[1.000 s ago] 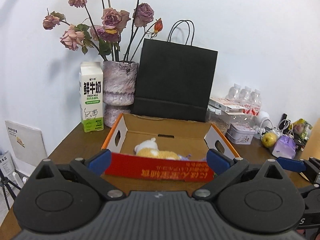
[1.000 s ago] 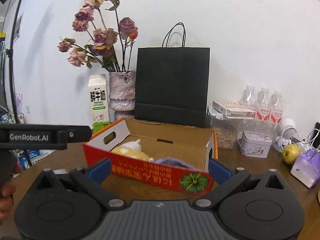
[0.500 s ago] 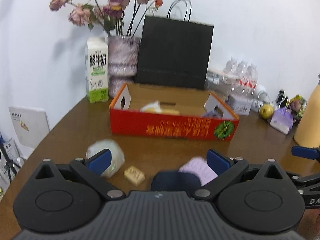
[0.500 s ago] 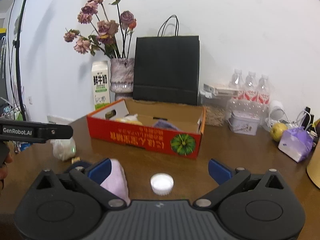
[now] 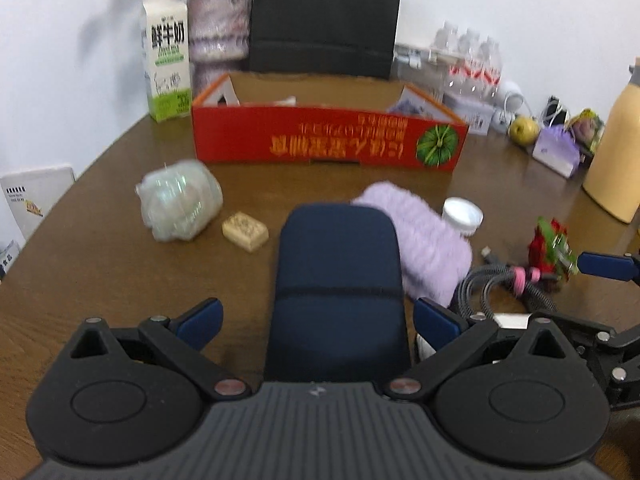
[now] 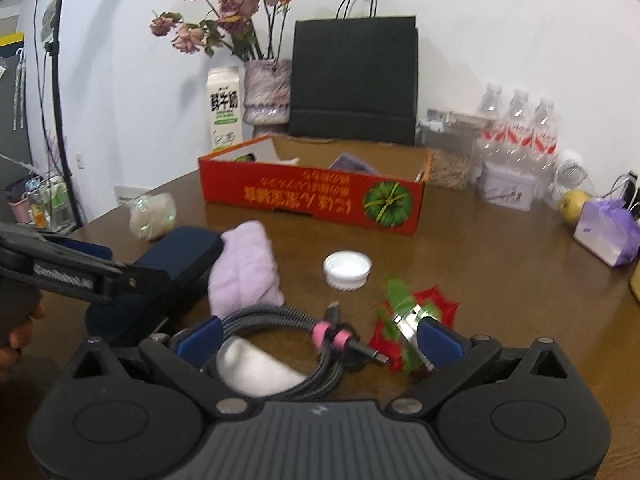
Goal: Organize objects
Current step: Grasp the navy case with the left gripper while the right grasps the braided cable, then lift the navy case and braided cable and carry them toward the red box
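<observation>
A red cardboard box (image 5: 328, 142) (image 6: 312, 196) stands open at the back of the brown table with a few items inside. In front of it lie a navy case (image 5: 338, 276) (image 6: 176, 256), a lilac fuzzy cloth (image 5: 424, 236) (image 6: 244, 268), a white cap (image 5: 462, 216) (image 6: 346, 270), a tan block (image 5: 245, 231), a clear wrapped bundle (image 5: 180, 204) (image 6: 154, 216), a coiled dark cable (image 6: 280, 340) (image 5: 492, 284) and a red-green ornament (image 6: 412, 320) (image 5: 550, 246). My left gripper (image 5: 318, 322) is open astride the navy case. My right gripper (image 6: 318, 338) is open over the cable coil.
A milk carton (image 5: 166, 74), a flower vase (image 6: 266, 92) and a black paper bag (image 6: 354, 80) stand behind the box. Water bottles (image 6: 518, 128), a tin (image 6: 506, 190), an apple (image 5: 524, 129), a purple packet (image 6: 608, 232) and a yellow jug (image 5: 616, 152) crowd the right side.
Both grippers have pulled back from the box and tilted down toward the table front. The loose items now show close under the fingers. Both stay open.
</observation>
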Demonstrator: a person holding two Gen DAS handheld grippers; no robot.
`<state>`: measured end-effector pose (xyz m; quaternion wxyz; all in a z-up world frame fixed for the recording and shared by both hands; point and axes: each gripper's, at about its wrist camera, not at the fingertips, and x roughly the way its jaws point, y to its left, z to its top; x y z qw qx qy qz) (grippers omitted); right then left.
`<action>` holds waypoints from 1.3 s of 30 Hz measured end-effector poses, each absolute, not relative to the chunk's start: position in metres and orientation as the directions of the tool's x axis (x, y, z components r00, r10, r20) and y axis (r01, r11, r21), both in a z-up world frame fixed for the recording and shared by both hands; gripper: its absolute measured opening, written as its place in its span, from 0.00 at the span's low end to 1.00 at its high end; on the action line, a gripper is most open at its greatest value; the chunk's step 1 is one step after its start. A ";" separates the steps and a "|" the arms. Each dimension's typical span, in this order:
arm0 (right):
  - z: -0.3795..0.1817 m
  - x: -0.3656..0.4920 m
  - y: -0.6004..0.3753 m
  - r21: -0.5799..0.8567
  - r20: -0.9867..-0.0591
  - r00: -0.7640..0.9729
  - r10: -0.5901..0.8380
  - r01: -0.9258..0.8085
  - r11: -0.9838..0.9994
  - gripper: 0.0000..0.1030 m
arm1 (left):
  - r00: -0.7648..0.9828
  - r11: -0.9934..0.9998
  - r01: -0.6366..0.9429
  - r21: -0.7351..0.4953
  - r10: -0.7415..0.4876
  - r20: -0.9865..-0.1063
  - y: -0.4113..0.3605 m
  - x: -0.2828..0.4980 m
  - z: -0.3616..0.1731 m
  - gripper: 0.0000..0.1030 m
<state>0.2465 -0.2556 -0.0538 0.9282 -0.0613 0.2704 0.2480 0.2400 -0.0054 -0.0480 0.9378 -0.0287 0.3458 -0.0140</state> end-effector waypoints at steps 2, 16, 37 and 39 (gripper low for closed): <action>-0.057 0.245 -0.253 0.026 -0.545 0.718 0.433 -0.501 0.865 1.00 | 0.750 0.998 0.001 -0.067 -0.045 -0.660 -0.005 0.241 -0.052 1.00; -0.070 0.249 -0.249 0.085 -0.577 0.679 0.453 -0.501 0.861 1.00 | 0.760 1.000 -0.020 0.005 0.018 -0.650 -0.012 0.248 -0.065 1.00; -0.076 0.260 -0.220 0.135 -0.604 0.701 0.380 -0.380 0.915 1.00 | 0.848 0.997 -0.007 -0.077 -0.035 -0.530 0.006 0.222 -0.045 0.64; -0.076 0.260 -0.217 0.126 -0.606 0.708 0.362 -0.364 0.923 1.00 | 0.849 0.997 0.002 -0.083 -0.045 -0.527 0.006 0.220 -0.044 0.64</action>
